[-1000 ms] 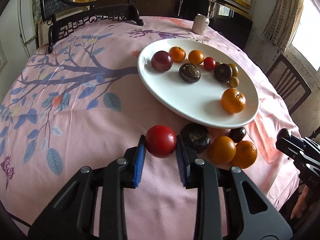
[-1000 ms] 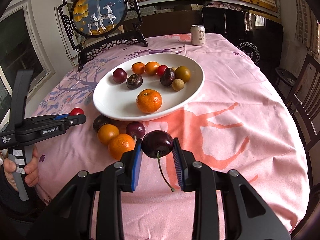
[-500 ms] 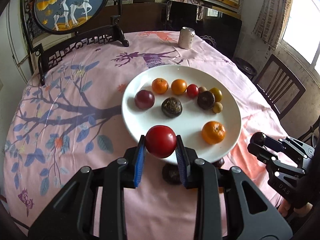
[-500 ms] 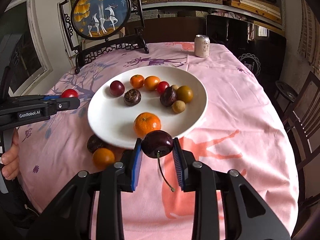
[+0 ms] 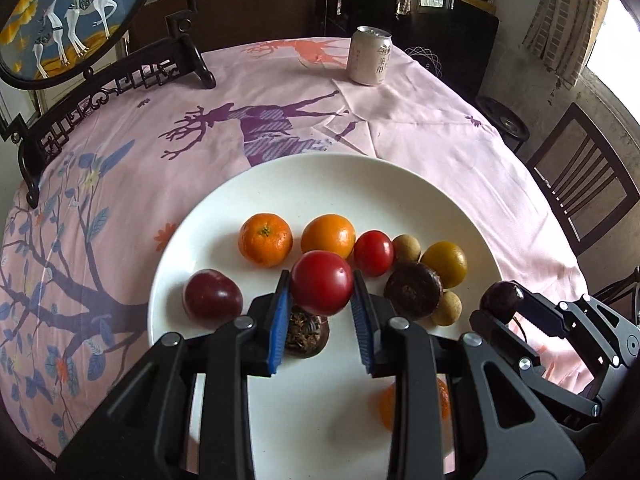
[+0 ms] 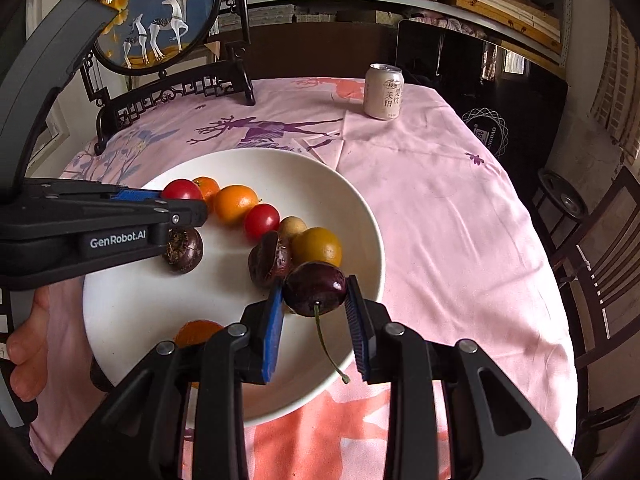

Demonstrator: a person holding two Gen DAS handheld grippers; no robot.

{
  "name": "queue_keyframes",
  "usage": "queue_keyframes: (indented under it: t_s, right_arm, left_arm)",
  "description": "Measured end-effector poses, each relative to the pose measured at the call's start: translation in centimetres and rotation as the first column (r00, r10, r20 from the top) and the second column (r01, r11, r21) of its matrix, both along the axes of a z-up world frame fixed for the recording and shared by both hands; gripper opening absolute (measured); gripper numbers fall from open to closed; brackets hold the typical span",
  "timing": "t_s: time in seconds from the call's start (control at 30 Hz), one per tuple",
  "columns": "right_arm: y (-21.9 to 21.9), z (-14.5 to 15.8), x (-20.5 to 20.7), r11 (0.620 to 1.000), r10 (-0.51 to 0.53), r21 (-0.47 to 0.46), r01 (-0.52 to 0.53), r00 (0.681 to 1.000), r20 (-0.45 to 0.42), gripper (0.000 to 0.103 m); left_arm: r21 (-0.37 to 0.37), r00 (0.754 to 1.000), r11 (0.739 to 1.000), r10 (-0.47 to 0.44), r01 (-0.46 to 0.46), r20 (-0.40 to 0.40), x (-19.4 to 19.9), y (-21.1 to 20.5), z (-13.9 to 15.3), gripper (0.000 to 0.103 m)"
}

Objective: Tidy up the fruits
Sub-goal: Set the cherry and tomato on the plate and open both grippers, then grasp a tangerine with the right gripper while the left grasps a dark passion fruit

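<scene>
We've got the left gripper (image 5: 320,300) clamped on a red tomato (image 5: 322,282) and the right gripper (image 6: 314,312) on a dark cherry (image 6: 315,288), both over the white plate (image 5: 340,184) just below.

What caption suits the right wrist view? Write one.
Right gripper carries a dark cherry over the white plate of fruit.

Soft daylight comes from a window (image 5: 624,20) at the right, which is overexposed. The white plate (image 5: 320,184) is bright, shadows are weak. Both pictures are sharp in the middle, with curved, dark fisheye corners.
</scene>
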State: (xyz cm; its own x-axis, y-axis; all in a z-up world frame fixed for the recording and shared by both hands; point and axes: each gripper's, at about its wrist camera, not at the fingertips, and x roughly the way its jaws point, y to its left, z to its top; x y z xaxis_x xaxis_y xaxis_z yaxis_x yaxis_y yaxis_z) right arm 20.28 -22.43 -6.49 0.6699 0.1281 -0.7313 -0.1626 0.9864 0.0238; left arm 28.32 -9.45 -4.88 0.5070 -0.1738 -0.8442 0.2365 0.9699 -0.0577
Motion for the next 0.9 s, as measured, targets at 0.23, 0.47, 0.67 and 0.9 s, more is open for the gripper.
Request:
queue_keyframes:
  t_s: [0.23, 0.47, 0.67, 0.9]
  right_arm:
    - [0.3, -0.3, 0.5, 1.0, -0.003, -0.013, 0.003, 1.0, 0.001, 0.031]
    - [-0.2, 1.8, -1.8, 0.999, -0.032, -0.027, 0.034, 0.997, 0.072, 0.056]
    - [-0.4, 3.2, -9.0, 0.996, 0.012, 0.091, -0.019, 0.997, 0.08, 0.07]
    - [3.3, -0.8, -13.5, 0.988, 0.114, 0.104, -0.112, 0.993, -0.007, 0.074]
  left_arm:
    - [0.009, 1.0, 1.0, -0.001, 0.001, -0.012, 0.4, -0.3, -0.4, 0.032]
    - [-0.042, 0.999, 0.999, -0.003, 0.005, 0.05, -2.9, 1.5, 2.2, 0.067]
    - [-0.028, 0.99, 0.999, 0.037, -0.033, 0.134, -10.9, 5.1, 2.8, 0.084]
    - [0.007, 0.986, 0.992, 0.127, -0.129, 0.109, -16.6, 9.9, -1.3, 0.084]
